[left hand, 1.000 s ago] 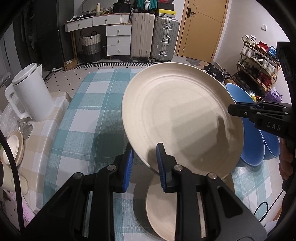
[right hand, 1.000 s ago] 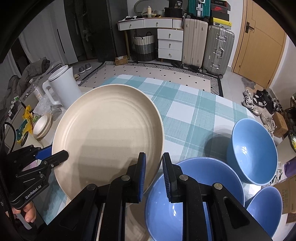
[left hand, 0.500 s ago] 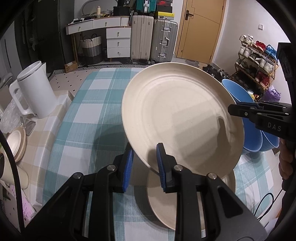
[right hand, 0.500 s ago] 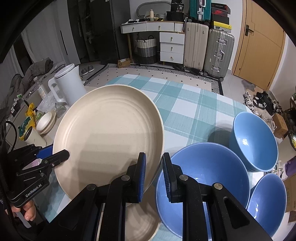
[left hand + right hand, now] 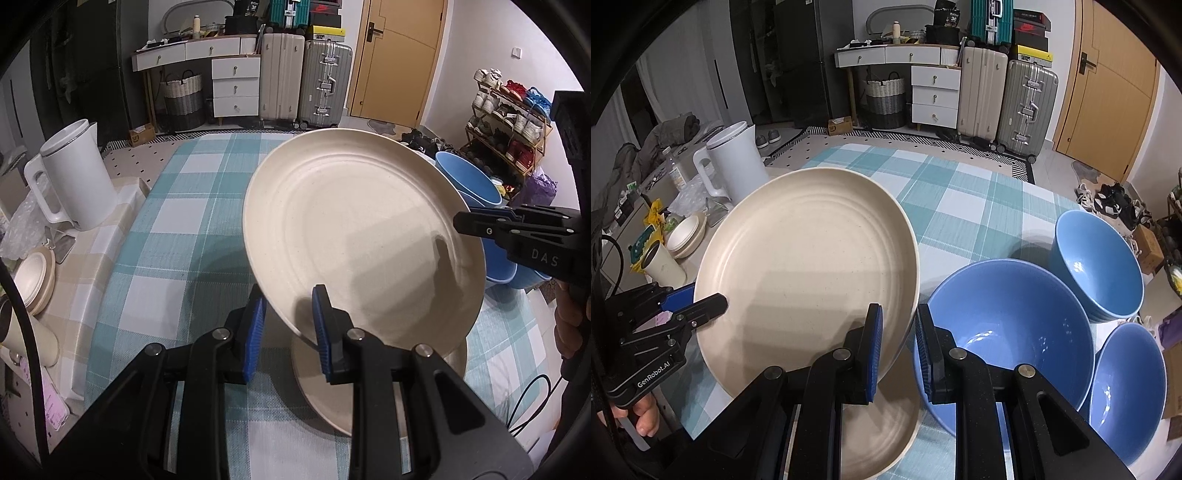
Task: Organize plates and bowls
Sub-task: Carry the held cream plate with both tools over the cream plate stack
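I hold one large cream plate (image 5: 354, 236) with both grippers at once. The left gripper (image 5: 288, 325) has its jaws drawn narrow and clamped over the plate's near rim, at about 6 o'clock in the left wrist view. The right gripper (image 5: 897, 347) is likewise drawn narrow and pinches the rim at about 5 o'clock of the plate in the right wrist view. In each view the other gripper shows gripping the opposite edge.

Handling, as I judge it: the plate is rigid and will not flex, so a grip on the rim alone carries it. Its finish looks matte and lightly speckled, less slippery than glaze, yet the rim is thin and the pads cover little of it. It looks light for its size. I treat it as breakable on a hard drop. The correct hold is the raised rim, one gripper per side, as now.

Position: the plate hangs tilted above the teal checked tablecloth (image 5: 166, 229), its far edge higher than the near edge. Directly beneath it lies a second cream plate (image 5: 886, 435), flat on the cloth, partly hidden. Three blue bowls (image 5: 1008, 332) stand at 3 to 4 o'clock of the held plate in the right wrist view, the nearest just beside its rim. A white kettle (image 5: 74, 173) stands well apart at 9 o'clock.

I judge the step in hand to be lowering this plate onto the one below.
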The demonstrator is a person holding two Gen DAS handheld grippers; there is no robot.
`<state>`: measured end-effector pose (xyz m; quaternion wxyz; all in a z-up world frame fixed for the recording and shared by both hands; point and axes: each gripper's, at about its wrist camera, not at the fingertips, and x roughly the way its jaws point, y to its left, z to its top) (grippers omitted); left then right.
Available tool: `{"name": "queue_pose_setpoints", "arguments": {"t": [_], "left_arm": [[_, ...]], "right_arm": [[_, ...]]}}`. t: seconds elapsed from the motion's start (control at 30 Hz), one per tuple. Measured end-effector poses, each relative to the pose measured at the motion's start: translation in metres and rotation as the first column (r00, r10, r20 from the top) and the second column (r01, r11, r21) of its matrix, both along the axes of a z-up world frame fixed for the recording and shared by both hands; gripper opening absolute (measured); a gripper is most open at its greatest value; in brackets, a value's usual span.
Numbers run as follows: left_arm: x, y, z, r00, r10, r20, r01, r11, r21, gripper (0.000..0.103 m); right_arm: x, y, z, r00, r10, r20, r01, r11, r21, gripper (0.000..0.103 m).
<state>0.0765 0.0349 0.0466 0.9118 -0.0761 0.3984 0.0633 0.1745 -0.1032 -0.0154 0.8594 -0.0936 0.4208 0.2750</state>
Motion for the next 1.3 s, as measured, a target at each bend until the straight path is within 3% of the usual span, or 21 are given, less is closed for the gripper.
{"name": "queue_pose_setpoints", "arguments": {"t": [0.77, 1.3], "left_arm": [[-0.026, -0.014, -0.012, 0.999, -0.03, -0.021, 0.031, 0.999, 0.019, 0.022], [-0.031, -0.018, -0.039, 0.997, -0.042, -0.069, 0.043, 0.999, 0.017, 0.022]], "right_arm": [[-0.032, -0.017, -0.018, 0.999, -0.023, -0.025, 0.024, 0.999, 0.032, 0.019], [-0.046, -0.025, -0.044, 0.997, -0.037, -0.063, 0.038, 0.999, 0.02, 0.019]]}}
